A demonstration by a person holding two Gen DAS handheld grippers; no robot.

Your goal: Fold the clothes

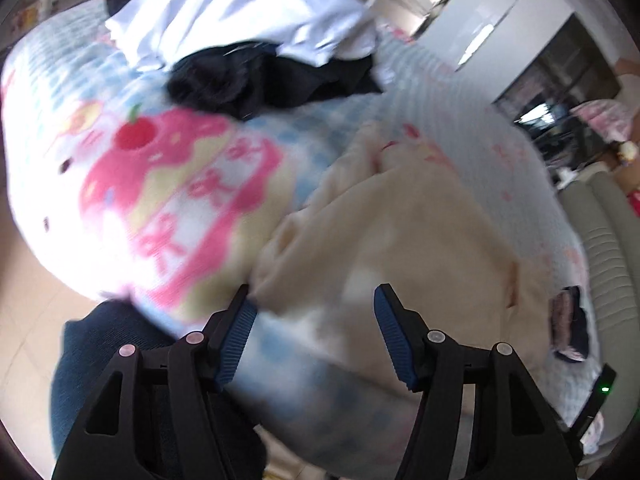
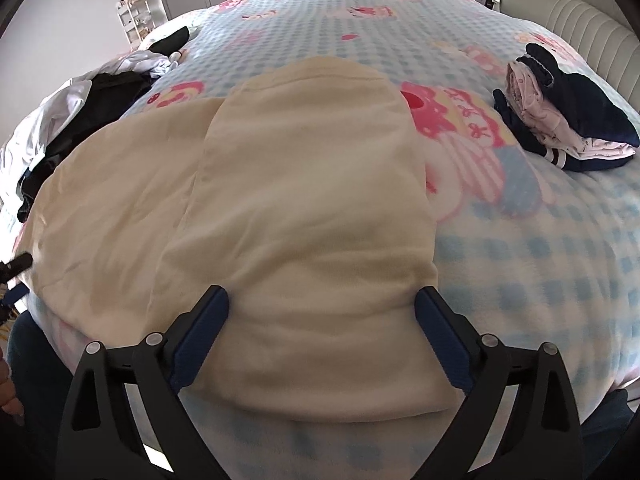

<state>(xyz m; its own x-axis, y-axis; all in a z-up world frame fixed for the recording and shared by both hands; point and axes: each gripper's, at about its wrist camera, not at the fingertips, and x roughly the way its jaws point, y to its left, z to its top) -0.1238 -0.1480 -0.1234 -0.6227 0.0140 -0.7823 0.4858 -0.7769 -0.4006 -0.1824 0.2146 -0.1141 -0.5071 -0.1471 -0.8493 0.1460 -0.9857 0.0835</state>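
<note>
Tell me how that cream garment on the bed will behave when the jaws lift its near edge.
The cream garment will probably drape and sag, since it lies wrinkled and already folded over itself. It looks light, thin cloth. The folded layer may slide open on the soft blanket.

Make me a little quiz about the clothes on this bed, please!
1. True or false: the right gripper is shut tight on the cream garment.
2. Which is already folded into a neat stack? A) the cream garment B) the dark blue and pink clothes near the headboard C) the white and black pile
3. Fill in: the blanket has blue checks and ____ cartoon prints.

Key:
1. False. Both the right gripper and the left gripper are open, with the cream garment lying flat between the right one's fingers.
2. B. The white and black pile is a loose heap, and the cream garment is only partly folded.
3. Pink.
</note>
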